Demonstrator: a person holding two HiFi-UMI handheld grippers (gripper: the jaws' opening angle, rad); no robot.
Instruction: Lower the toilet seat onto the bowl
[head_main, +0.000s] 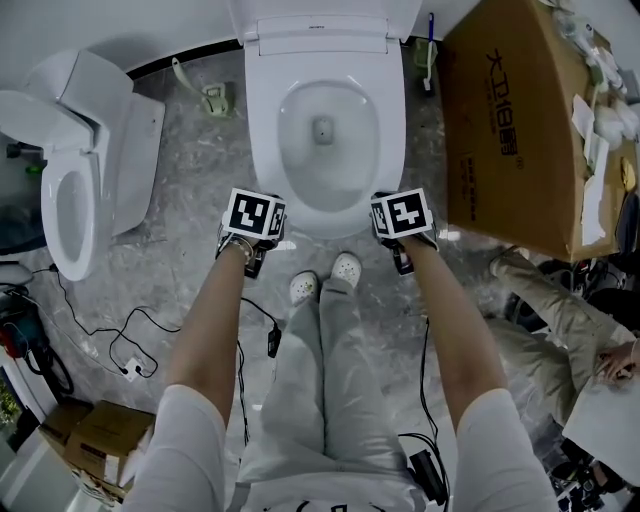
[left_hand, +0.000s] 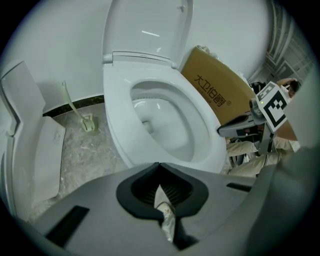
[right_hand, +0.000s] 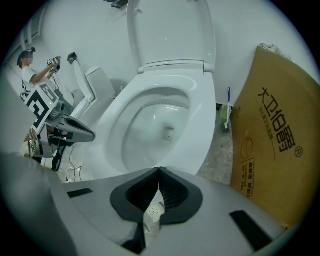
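Left gripper (left_hand: 159, 165): fingers pressed together, empty.
Right gripper (right_hand: 159, 170): fingers together too, nothing between.
Toilet seat (head_main: 264, 130): just ahead, flat on bowl (head_main: 322, 150).
Lid (left_hand: 145, 30): upright beyond.

I'm seeing the floor (head_main: 190, 200) carrying a toilet (head_main: 262, 130) ahead of the left gripper (left_hand: 160, 166), a box (head_main: 510, 130) right of the right gripper (right_hand: 159, 170).

toilet seat (head_main: 262, 140): broad white ring, apparently flat on the rim, seam not discernible | bowl (head_main: 326, 155): white, oval, uncovered, hollow facing up, top centre of the head view
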